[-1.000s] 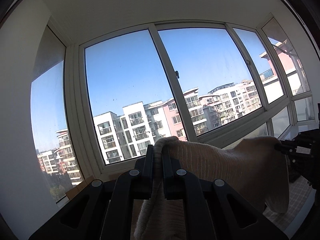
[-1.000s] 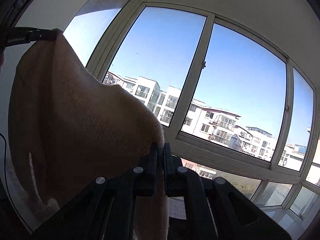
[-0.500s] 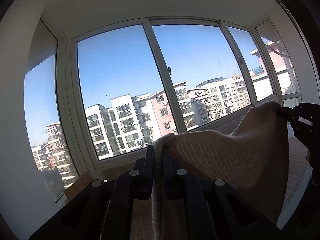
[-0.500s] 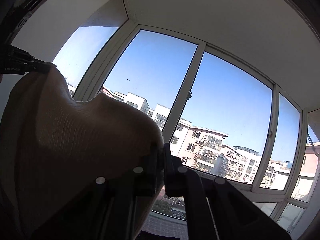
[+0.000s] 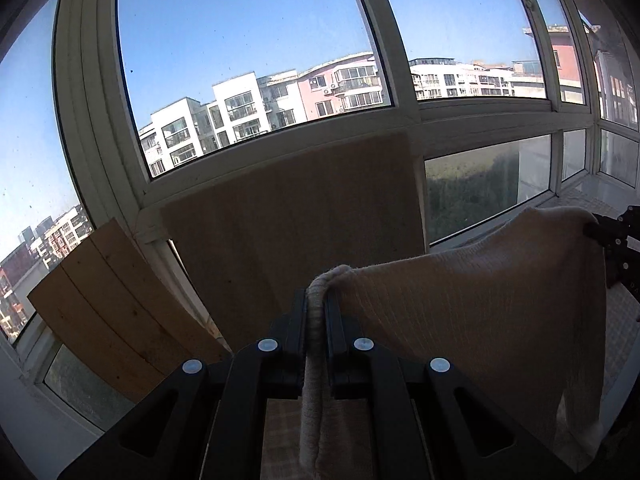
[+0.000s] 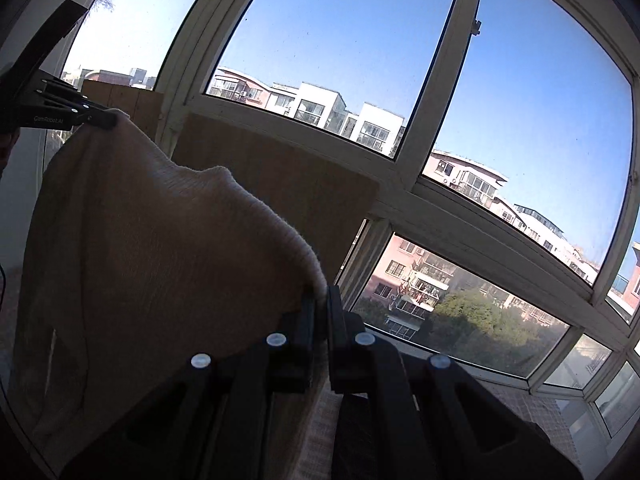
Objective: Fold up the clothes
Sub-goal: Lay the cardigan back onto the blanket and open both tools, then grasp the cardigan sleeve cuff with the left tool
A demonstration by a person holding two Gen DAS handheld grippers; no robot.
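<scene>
Here the person is holding a cream knitted garment (image 5: 480, 304) up in the air, stretched between the two tools, so the step in hand seems to be the lifting and spreading of the cloth before a fold. The left tool (image 5: 316, 312) is clenching a thick rolled edge of the garment between its closed fingers, and the right tool (image 6: 320, 308) is gripping another edge of the same garment in the same way. In the left view the right tool is appearing at the far right with the cloth hanging from it; in the right view the left tool is appearing at the upper left, again with the cloth pinched at its tip. The garment is sagging a little between the two grips, and the rest is hanging down below them. I think the next move is calling for lowering both tools together, keeping the top edge tight, so that the cloth is landing flat and not bunching. The surface below is hardly showing; only a small piece of checked cloth (image 5: 280, 432) is visible under the left tool, and I cannot tell what it is covering. The room is a glazed balcony: large windows (image 5: 248, 40) are giving on blue sky and apartment blocks (image 5: 240, 108), and wooden boards (image 5: 108, 300) are leaning against the window frame.
</scene>
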